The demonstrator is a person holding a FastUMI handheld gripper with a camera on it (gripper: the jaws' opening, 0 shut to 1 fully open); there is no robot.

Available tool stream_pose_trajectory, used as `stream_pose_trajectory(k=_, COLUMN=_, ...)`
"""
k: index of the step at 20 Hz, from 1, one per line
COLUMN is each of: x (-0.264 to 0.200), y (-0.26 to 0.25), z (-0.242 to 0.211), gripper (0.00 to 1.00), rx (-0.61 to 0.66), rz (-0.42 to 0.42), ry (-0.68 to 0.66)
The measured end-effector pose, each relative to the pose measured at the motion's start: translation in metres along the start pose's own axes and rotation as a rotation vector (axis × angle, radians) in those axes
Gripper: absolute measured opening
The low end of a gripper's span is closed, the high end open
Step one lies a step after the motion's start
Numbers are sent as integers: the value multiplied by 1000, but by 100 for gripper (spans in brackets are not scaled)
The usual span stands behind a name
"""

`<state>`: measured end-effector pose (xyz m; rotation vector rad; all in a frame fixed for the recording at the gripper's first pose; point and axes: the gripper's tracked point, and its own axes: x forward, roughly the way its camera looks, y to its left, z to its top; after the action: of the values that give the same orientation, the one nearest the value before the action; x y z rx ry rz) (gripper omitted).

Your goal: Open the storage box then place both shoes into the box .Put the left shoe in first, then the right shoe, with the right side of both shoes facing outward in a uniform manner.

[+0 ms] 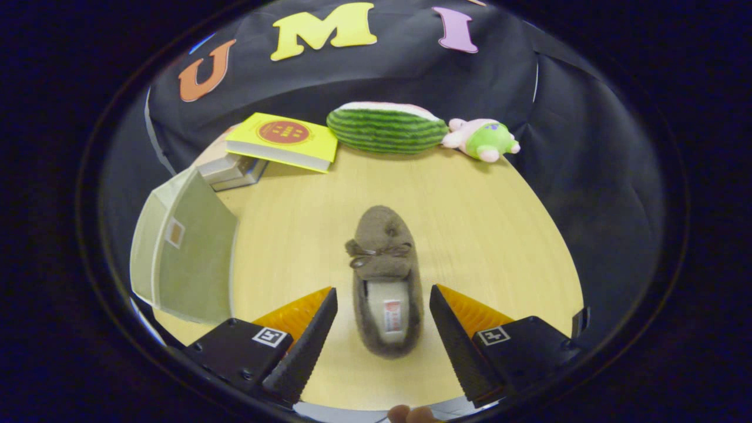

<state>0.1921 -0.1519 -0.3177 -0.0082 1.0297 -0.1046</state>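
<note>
Hovering over the counter [482, 223], the tool [383, 320] has its fingers spread wide, touching nothing. A brown shoe [385, 282] lies between them, heel nearest. The storage box [185, 255] sits left of the fingers.

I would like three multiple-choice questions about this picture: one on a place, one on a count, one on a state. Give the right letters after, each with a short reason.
1. Where does the heel of the brown fuzzy slipper with a bow lie?
A. between the gripper's fingers
B. inside the translucent plastic storage box
C. on the yellow book

2. How many slippers lie on the light wooden table?
A. one
B. two
C. three

3. How do the gripper's fingers stand?
A. shut on the slipper
B. open, apart from the slipper
C. shut on nothing

Answers:
1 A, the heel sits between the two fingers.
2 A, a single slipper lies there.
3 B, bare table shows on each side of the slipper.
</note>
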Motion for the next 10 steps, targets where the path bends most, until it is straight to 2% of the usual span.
stream_pose_trajectory(k=3, x=18, y=-23, z=1, gripper=100, rx=-4, rz=-45, ry=29)
stream_pose_trajectory(k=6, x=44, y=-32, z=-4, gripper=98, rx=-7, rz=-49, ry=83)
stream_pose_trajectory(k=8, x=63, y=-36, z=-12, gripper=83, rx=10, rz=-43, ry=128)
stream_pose_trajectory(k=10, x=73, y=-26, z=-9, gripper=75, rx=28, rz=6, ry=139)
